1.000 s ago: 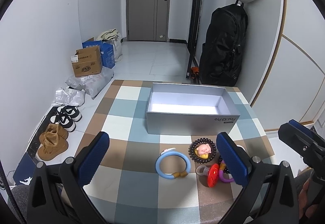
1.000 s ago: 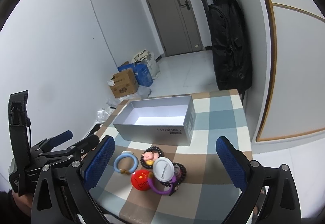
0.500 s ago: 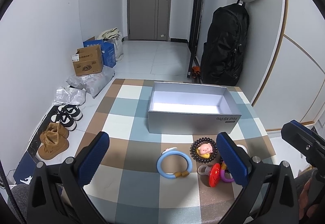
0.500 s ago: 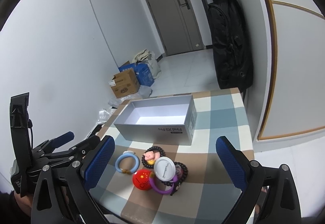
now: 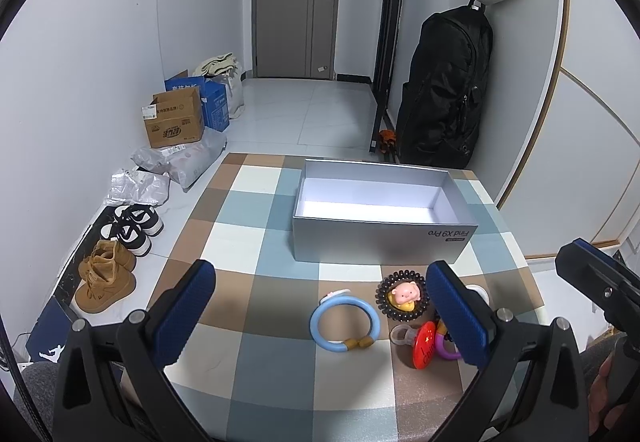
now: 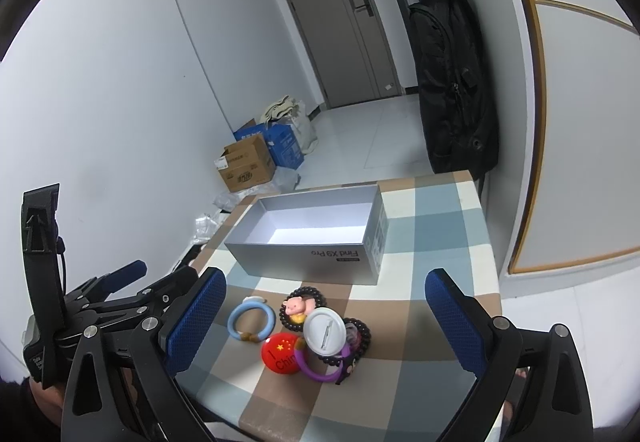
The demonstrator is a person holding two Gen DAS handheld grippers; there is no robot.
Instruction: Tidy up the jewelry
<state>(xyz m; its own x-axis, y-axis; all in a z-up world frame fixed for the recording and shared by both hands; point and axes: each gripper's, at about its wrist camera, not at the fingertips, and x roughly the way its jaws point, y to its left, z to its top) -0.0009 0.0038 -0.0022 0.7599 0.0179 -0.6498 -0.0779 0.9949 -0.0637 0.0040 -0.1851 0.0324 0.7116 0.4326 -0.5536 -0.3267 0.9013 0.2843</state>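
Both tools hung wide open, empty, above the near edge of the checked tabletop (image 5: 256,326): left tool (image 5: 320,314), right tool (image 6: 326,316). Just beyond lay the jewelry cluster: blue bangle (image 5: 345,324) at 12 o'clock of the left tool, pig-charm bead bracelet (image 5: 401,296) at 1, red badge (image 6: 282,357) and purple band (image 6: 320,372) touching. Farther, at 12, the silver box (image 5: 380,244) sat empty, likely the destination.

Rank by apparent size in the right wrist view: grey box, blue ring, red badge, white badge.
1. grey box
2. blue ring
3. white badge and red badge: near alike; red is partly covered, so unranked.
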